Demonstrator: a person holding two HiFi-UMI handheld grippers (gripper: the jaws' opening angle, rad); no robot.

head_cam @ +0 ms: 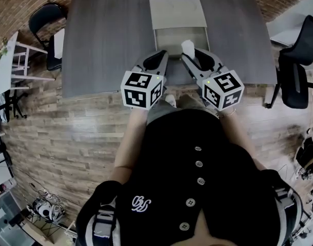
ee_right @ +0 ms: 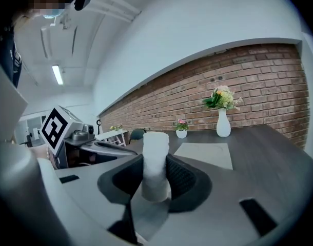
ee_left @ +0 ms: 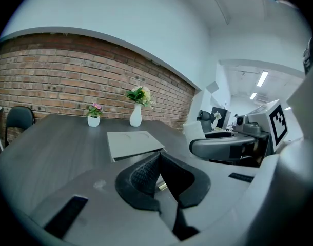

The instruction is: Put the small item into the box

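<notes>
Two tongs at desk's (head_cam: 105, 35) near edge: right gripper (ee_right: 155, 177) clamps small item (ee_right: 155, 147), left gripper (ee_left: 159, 162) closed, empty. Centre item over box (head_cam: 177, 13) before releasing.

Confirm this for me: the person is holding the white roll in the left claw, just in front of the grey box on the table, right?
Not quite. The white roll is in the right claw, not the left; the right gripper view shows it standing between the jaws. The left claw is shut on nothing. The rest holds: the grey box sits on the table just ahead.
</notes>
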